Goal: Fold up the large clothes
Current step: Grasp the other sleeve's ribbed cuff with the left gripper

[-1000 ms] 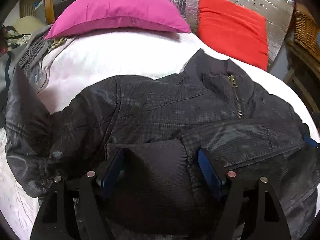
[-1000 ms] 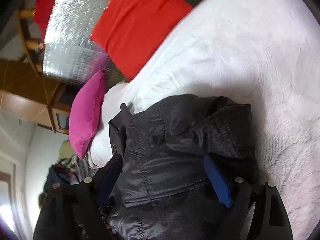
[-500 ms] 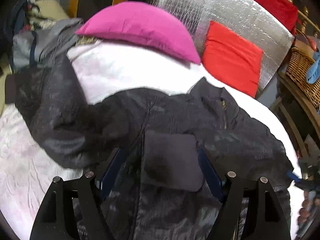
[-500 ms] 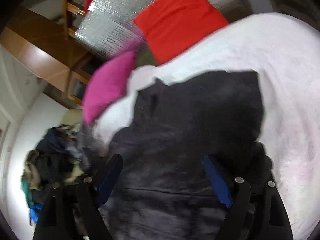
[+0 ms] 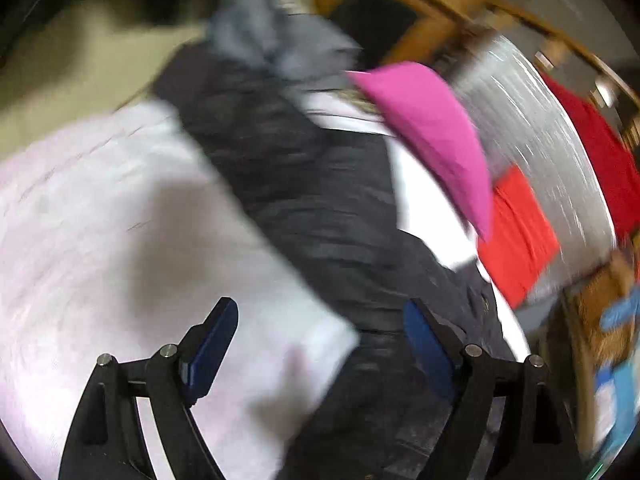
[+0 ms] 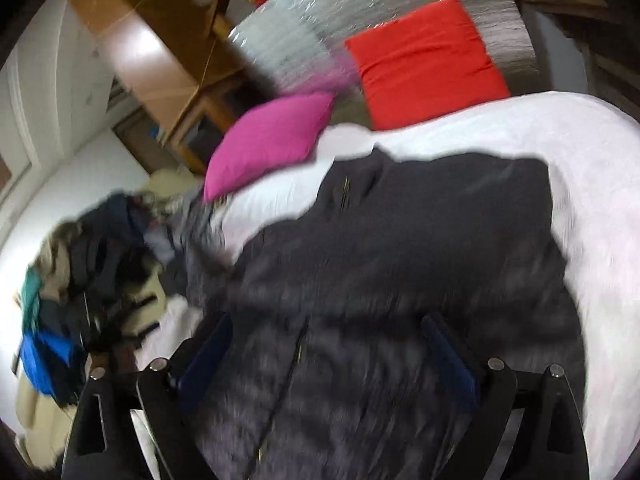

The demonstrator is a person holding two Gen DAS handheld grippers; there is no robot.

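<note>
Your left gripper [image 5: 316, 344] and right gripper [image 6: 326, 354] both gape empty above the dark quilted zip-front jacket [image 6: 400, 264] lying on the white bedspread [image 5: 100, 216].

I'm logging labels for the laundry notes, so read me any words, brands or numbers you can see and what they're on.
None can be read.
Black jacket: no legible tag or brand; both views are motion-blurred.
Blue item at the left view's right edge: too blurred to tell.

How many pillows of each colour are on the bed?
Bright pink pillow: 1
Flat red pillow: 1
Total: 2
</note>
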